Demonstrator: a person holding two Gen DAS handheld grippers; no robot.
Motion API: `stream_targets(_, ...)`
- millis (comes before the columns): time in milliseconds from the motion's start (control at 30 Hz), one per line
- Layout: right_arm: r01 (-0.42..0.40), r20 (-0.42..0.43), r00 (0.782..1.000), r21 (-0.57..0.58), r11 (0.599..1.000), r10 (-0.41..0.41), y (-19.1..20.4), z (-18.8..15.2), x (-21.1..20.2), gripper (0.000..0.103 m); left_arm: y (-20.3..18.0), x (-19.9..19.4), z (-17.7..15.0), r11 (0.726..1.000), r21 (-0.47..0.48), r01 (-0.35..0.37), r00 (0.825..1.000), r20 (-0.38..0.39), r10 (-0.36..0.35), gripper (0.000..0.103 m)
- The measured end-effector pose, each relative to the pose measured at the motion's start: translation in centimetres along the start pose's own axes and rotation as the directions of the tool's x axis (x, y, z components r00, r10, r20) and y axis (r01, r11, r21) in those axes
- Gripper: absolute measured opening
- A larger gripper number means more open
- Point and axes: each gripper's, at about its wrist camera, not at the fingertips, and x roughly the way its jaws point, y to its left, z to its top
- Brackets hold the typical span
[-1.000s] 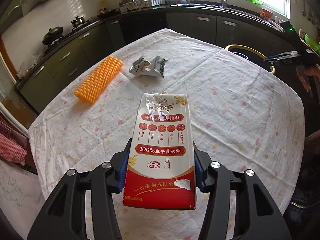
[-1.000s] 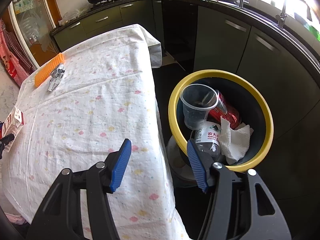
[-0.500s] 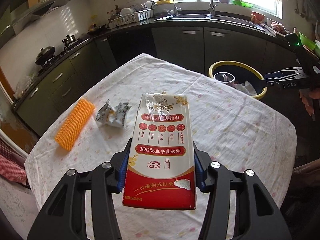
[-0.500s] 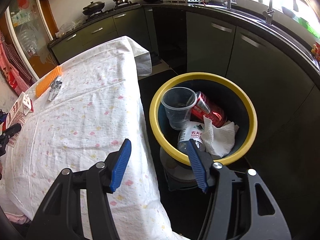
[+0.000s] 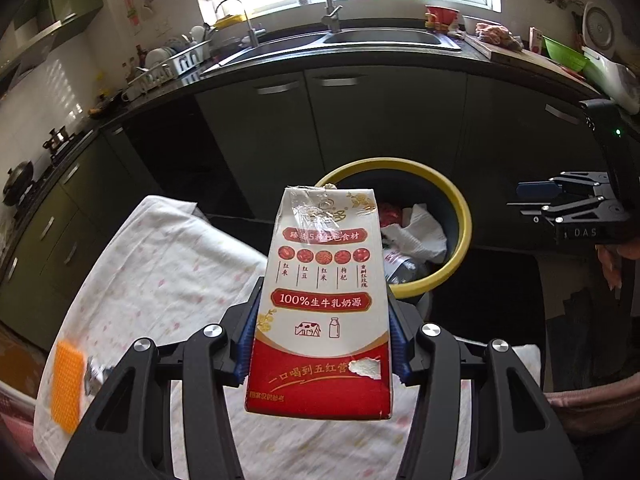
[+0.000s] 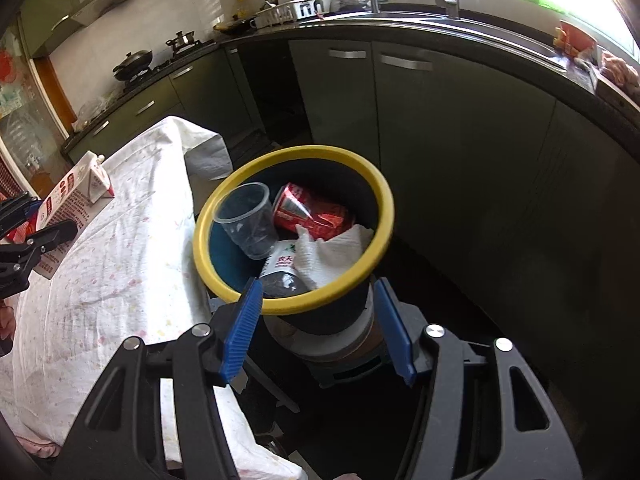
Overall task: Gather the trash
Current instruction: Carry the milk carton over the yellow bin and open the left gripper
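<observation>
Red-and-white cardboard: one milk carton point(image 5: 320, 300), pinched at its lower sides between the blue pads of the left gripper point(image 5: 322, 348), held upright and clear of the cloth-covered surface point(image 5: 160, 264).

Change since a second ago: the bin point(image 5: 460, 216), yellow-rimmed, then at the far right edge of the left wrist view, now sits centre frame directly behind the carton's top. The orange sponge point(image 5: 68, 384) and crumpled foil wrapper point(image 5: 94, 374) have slid to the lower left; both are blurred, the wrapper barely legible. Reading: the carton is in transit toward the bin, with release the likely next step once it hangs over the opening.

Right gripper point(image 6: 316, 332): jaws spread, nothing between the pads, angled downward over the near rim of the bin.

Bin contents, right wrist view: clear plastic cup point(image 6: 248, 224), red can point(image 6: 312, 216), water bottle point(image 6: 280, 272), paper towel point(image 6: 332, 252).

Left hand pose: gripper tilted down and forward, carton face to the camera.
</observation>
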Motion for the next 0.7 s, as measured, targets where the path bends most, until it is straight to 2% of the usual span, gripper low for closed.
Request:
stream_targets(233,0.019,0.014,1.000,0.065,0.998,-0.020,-3.5,-0.4,-0.3,0.055,-4.5,5.1,5.6,0.994,0.075,0.079,0.997,-0.032,-0.076,0.052)
stream_targets(533,0.026,0.006,1.000,0.106,0.994,-0.026,-5.6,-0.7,0.2,0.055,-7.7,12.3,9.8,0.990,0.063,0.123,0.989,-0.089,-0.117,0.052)
stream_targets(600,0.026,0.003,1.000,0.111,0.994,-0.027,-5.6,-0.6,0.3,0.055,-7.8,14.1,10.2,0.991,0.048,0.126,0.985,-0.120,-0.120,0.060)
stream_targets(633,0.026,0.003,1.000,0.110,0.994,-0.026,-5.6,-0.6,0.3,0.055,-7.8,15.0,10.3,0.992,0.027,0.124,0.984,-0.134,-0.120,0.077)
stream_targets(667,0.023,0.004,1.000,0.108,0.994,-0.024,-5.5,-0.6,0.4,0.055,-7.6,15.3,10.3,0.993,0.009,0.122,0.984,-0.133,-0.119,0.081)
stream_targets(700,0.020,0.004,1.000,0.104,0.994,-0.020,-5.4,-0.6,0.3,0.055,-7.4,15.3,10.2,0.992,-0.009,0.123,0.985,-0.122,-0.123,0.081)
